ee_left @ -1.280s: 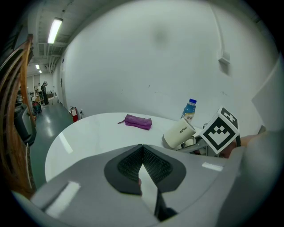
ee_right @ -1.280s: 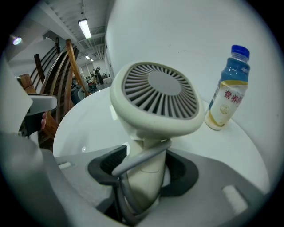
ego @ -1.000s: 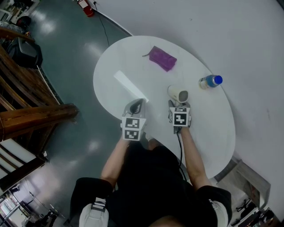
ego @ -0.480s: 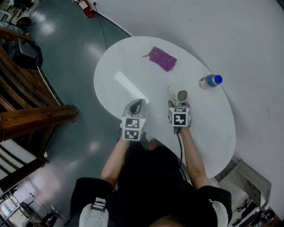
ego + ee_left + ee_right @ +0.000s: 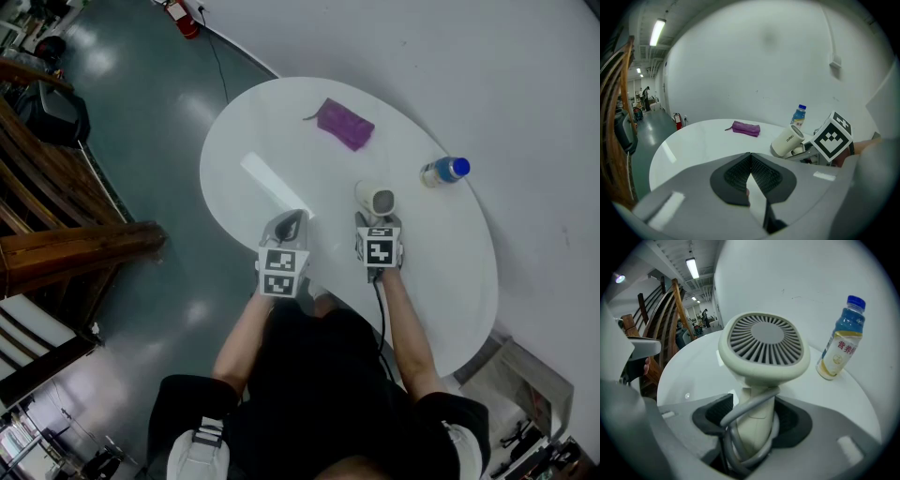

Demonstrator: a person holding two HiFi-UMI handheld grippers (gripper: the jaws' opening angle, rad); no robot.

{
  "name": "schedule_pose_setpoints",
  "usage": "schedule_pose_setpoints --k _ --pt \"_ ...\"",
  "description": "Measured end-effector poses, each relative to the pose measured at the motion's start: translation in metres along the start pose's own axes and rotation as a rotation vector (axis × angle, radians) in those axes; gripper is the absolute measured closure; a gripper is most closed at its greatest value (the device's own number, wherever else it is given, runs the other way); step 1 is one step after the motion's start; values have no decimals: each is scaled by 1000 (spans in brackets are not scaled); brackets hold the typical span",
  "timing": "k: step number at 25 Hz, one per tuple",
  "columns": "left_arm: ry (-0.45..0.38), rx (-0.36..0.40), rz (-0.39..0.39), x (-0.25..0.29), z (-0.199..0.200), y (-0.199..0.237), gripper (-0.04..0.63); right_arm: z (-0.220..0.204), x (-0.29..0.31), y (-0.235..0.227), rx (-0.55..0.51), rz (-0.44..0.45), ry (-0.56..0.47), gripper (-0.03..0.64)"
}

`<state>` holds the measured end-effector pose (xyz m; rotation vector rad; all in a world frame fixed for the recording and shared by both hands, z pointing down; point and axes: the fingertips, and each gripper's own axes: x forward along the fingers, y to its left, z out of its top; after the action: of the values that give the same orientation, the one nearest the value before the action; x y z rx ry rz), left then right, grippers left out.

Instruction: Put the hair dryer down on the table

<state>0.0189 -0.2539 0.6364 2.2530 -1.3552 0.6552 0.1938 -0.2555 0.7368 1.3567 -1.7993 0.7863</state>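
A cream hair dryer (image 5: 377, 200) is clamped by its handle in the right hand-held gripper (image 5: 378, 225) over the white bench (image 5: 431, 258), a blue-capped bottle (image 5: 443, 172) standing to the dryer's right, a purple pouch (image 5: 344, 123) lying beyond it, and the left hand-held gripper (image 5: 287, 223), jaws together and empty, at its left.

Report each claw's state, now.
Left claw: closed, nothing in it.
Right claw: closed on the hair dryer by its handle.
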Motion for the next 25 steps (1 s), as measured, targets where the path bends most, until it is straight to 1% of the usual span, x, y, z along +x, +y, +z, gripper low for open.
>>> schedule_pose_setpoints --k 7,11,17,25 --pt "-8 -5 -4 -3 1 2 591 0 -3 1 3 -13 3 382" --pt "-6 -1 -7 -4 0 3 591 3 -5 1 11 -19 -13 379" --pt "-2 1 -9 -4 -3 3 591 6 -7 2 32 -12 -22 367" --pt "-7 3 -9 -9 -3 8 591 8 -10 5 25 -24 -14 364"
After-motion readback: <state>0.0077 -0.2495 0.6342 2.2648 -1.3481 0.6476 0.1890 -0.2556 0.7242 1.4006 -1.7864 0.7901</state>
